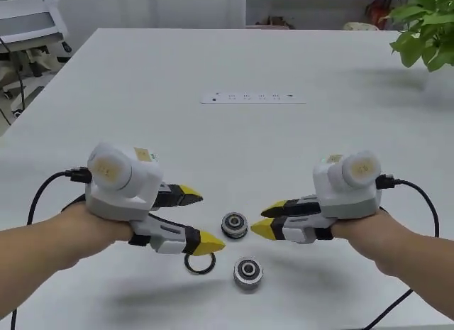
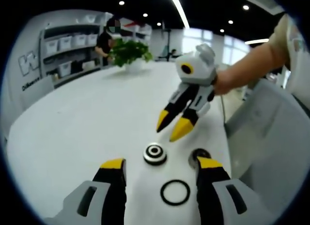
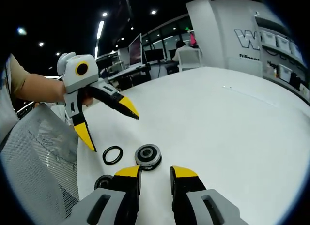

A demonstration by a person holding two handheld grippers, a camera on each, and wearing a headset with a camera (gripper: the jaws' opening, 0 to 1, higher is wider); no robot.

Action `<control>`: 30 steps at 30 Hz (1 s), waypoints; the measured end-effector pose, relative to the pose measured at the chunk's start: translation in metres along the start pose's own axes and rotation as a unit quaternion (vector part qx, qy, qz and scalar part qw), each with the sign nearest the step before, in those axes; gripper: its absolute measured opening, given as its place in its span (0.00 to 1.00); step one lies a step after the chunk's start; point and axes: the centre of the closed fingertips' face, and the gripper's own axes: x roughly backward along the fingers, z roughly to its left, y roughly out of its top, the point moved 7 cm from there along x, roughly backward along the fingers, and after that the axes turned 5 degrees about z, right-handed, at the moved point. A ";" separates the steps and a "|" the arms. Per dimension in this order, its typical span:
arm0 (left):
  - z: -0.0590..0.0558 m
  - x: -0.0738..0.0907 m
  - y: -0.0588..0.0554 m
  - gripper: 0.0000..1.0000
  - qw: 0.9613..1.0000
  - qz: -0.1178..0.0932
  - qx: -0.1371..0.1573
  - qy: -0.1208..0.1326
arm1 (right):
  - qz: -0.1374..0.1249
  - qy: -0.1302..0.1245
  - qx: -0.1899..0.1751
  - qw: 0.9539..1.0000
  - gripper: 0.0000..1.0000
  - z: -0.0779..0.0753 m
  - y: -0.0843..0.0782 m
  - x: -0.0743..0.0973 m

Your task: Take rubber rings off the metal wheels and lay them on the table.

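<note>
A socket strip lies flat at centre, farther off. A leafy plant stands far right. An office chair stands far left. Shelves hold bins.

**Open tabletop beyond, clutter between the tips**

The table is lying open up to the socket strip. One wheel is sitting between the left gripper and the right gripper. A second wheel and a loose ring are crowding the near edge.
</note>
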 end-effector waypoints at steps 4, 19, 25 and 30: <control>0.001 -0.005 -0.003 0.55 1.000 0.005 0.005 -0.001 | 0.005 0.005 0.006 1.000 0.21 0.003 -0.003 -0.004; 0.001 -0.019 -0.003 0.46 1.000 0.011 0.016 -0.008 | 0.013 0.014 0.021 1.000 0.19 0.006 -0.005 -0.015; 0.000 -0.025 0.000 0.42 1.000 0.008 0.019 -0.012 | 0.015 0.015 0.025 0.999 0.17 0.005 -0.006 -0.018; 0.000 -0.030 0.002 0.39 1.000 0.007 0.021 -0.015 | 0.017 0.017 0.029 0.999 0.16 0.006 -0.007 -0.021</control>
